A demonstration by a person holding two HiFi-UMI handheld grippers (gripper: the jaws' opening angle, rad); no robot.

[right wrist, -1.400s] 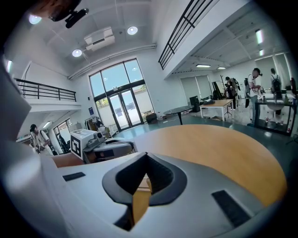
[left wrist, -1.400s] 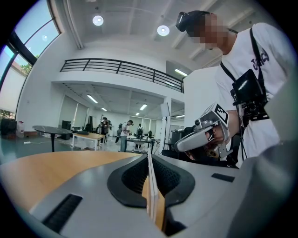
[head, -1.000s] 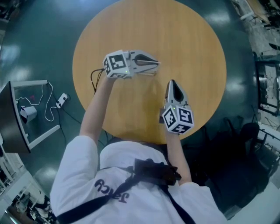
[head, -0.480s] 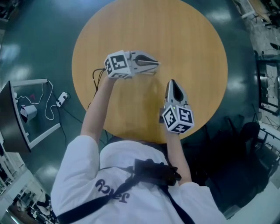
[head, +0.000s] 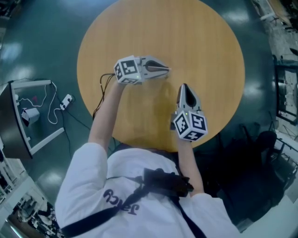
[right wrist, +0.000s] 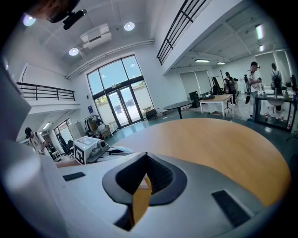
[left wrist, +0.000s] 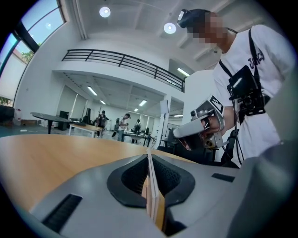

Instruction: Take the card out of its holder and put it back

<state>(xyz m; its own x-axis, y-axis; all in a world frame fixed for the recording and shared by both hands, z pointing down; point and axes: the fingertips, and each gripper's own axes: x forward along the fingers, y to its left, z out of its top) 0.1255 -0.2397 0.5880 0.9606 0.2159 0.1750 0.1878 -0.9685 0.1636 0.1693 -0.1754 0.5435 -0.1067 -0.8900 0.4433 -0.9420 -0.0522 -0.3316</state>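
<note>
Little has changed above the tabletop [head: 186, 37]: our left gripper [head: 166, 69] and right gripper [head: 183, 87] still hover, jaws closed on nothing, with no card in sight, so the task seems unstarted.

Nothing reads clearly — the dark lettering [head: 120, 203] on the white shirt [head: 88, 176] sits upside down, illegible.

Watching the head view, I see the round table [head: 195, 42] lit evenly from above, its wood a dull tan under a cool, slightly dim cast. Pale lamp reflections smear across the dark floor [head: 42, 37] around the table, and shadows on the table are faint and soft. Straight lines bend toward the corners beyond the table's rim. In both gripper views a black fisheye ring closes in. Ceiling lamps [left wrist: 104, 11] above the table burn white, the windows [right wrist: 118, 93] beyond the table wash out, and the nearest foreground blurs.
</note>
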